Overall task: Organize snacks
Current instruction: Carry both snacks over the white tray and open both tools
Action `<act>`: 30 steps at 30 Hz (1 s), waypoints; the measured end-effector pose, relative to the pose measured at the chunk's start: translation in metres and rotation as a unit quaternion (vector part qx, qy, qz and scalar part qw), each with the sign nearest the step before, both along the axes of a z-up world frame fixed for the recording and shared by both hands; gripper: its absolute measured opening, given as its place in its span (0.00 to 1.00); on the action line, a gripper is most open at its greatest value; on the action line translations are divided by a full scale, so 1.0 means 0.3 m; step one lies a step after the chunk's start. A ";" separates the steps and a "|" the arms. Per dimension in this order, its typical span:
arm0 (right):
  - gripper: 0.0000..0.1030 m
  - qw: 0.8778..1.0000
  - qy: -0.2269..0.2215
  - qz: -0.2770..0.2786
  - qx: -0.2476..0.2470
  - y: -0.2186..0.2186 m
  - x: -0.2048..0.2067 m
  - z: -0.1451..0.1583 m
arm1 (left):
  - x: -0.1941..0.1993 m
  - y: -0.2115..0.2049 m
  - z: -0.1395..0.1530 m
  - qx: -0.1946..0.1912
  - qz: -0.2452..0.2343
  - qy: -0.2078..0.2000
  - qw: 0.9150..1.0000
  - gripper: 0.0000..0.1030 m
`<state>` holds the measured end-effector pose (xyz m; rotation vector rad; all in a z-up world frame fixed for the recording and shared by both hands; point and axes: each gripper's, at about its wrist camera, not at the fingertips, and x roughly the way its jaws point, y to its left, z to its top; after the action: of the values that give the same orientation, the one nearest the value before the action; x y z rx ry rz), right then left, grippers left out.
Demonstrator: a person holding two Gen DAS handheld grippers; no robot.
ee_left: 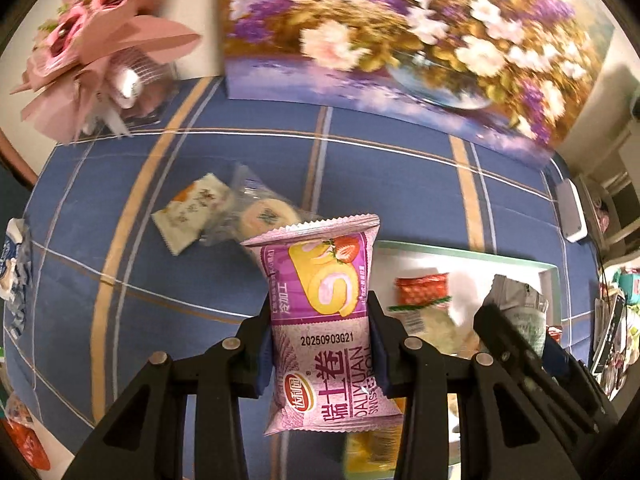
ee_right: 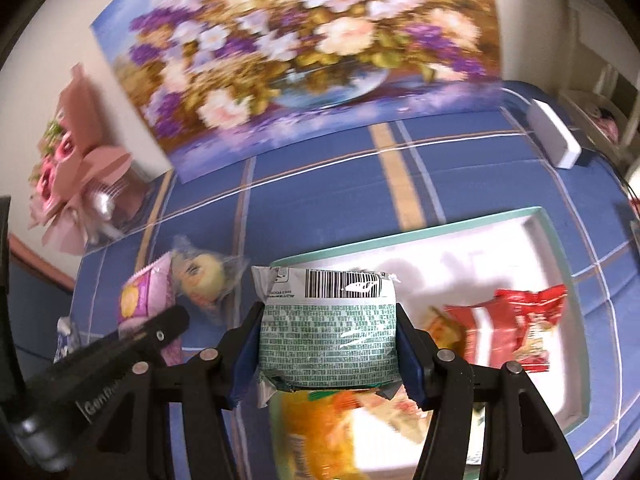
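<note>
My left gripper (ee_left: 320, 312) is shut on a purple Swiss roll packet (ee_left: 324, 320) and holds it above the blue checked cloth, left of the white tray (ee_left: 500, 262). My right gripper (ee_right: 328, 324) is shut on a green-and-white snack packet (ee_right: 328, 340) over the tray's (ee_right: 532, 232) left edge. The right gripper with its packet also shows in the left wrist view (ee_left: 516, 320). The left gripper and its purple packet (ee_right: 140, 300) show at the left of the right wrist view. In the tray lie a red packet (ee_right: 516, 320) and an orange packet (ee_right: 316, 432).
Two loose snacks, a white packet (ee_left: 192, 212) and a clear-wrapped round cake (ee_left: 264, 216), lie on the cloth. A flower painting (ee_left: 400, 40) and a pink bouquet (ee_left: 100, 48) stand at the back. A white box (ee_right: 552, 136) sits at the far right. More packets (ee_left: 16, 272) lie at the left edge.
</note>
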<state>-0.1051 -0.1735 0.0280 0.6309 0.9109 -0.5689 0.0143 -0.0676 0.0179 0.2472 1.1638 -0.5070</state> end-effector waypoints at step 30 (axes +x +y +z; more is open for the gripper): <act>0.61 0.995 0.012 -0.096 0.010 -0.331 -0.144 -0.149 | -0.111 -0.374 -0.189 0.000 -0.072 0.007 0.997 0.40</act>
<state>-0.1482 -0.2727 -0.0167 0.7363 0.8842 -0.7401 -0.0190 -0.1799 -0.0389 0.3297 1.1642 -0.6359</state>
